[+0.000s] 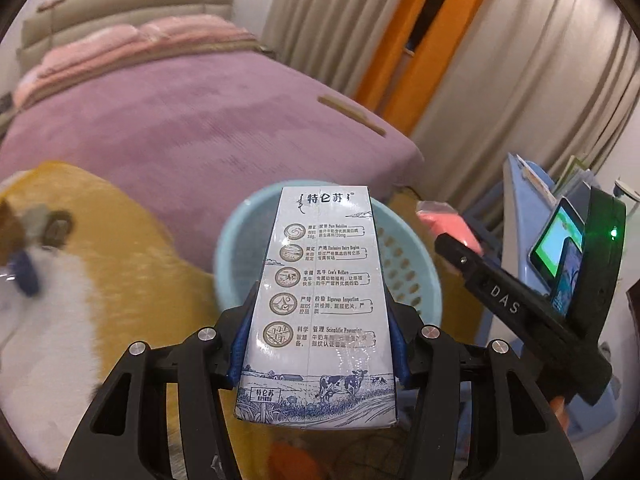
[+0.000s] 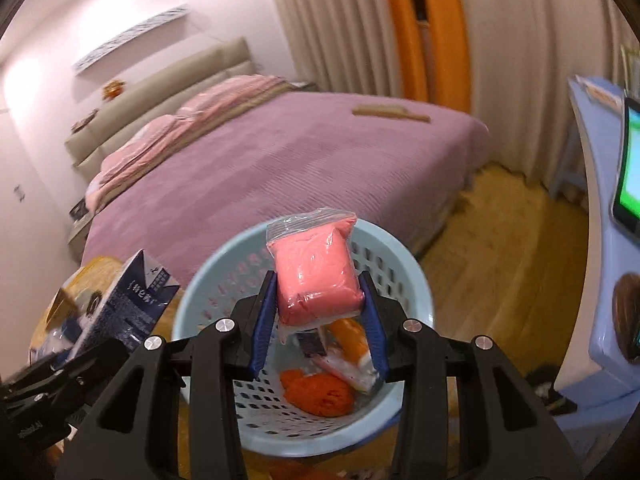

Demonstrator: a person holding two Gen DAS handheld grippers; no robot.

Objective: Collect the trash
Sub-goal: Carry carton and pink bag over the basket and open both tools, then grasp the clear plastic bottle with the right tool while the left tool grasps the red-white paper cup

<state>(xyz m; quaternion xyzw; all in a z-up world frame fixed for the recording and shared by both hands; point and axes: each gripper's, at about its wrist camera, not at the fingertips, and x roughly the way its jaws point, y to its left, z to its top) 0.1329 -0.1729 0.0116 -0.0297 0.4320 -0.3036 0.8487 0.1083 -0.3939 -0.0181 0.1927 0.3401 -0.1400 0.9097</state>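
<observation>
Left tongs (image 1: pixel 320 344) are clenched on the milk carton (image 1: pixel 324 300), blue pads pressing its two long sides near the bottom end. Carton is white with blue print and a cow drawing, its top end pointing away from us over the light blue basket (image 1: pixel 404 264). In the right wrist view we see the same carton at lower left, tilted, just beside the basket rim.

Right tongs (image 2: pixel 318 316) are grasping the pink packet (image 2: pixel 314 276), a clear plastic bag with a soft pink block inside; pads squeeze its lower half and the sealed top sticks up. We see the packet above the open basket (image 2: pixel 224 264). In the left wrist view it shows to the right of the carton, past the basket's right rim.

Inside the basket lie an orange lump (image 2: pixel 320 394) and a white and orange wrapper (image 2: pixel 352 354) on the perforated bottom.

Basket stands on the wooden floor (image 2: pixel 500 272) at the foot of the bed (image 2: pixel 280 152), which has a purple cover. Beige curtains (image 2: pixel 332 24) hang behind. A lit green screen (image 2: pixel 630 168) sits at the right edge.
</observation>
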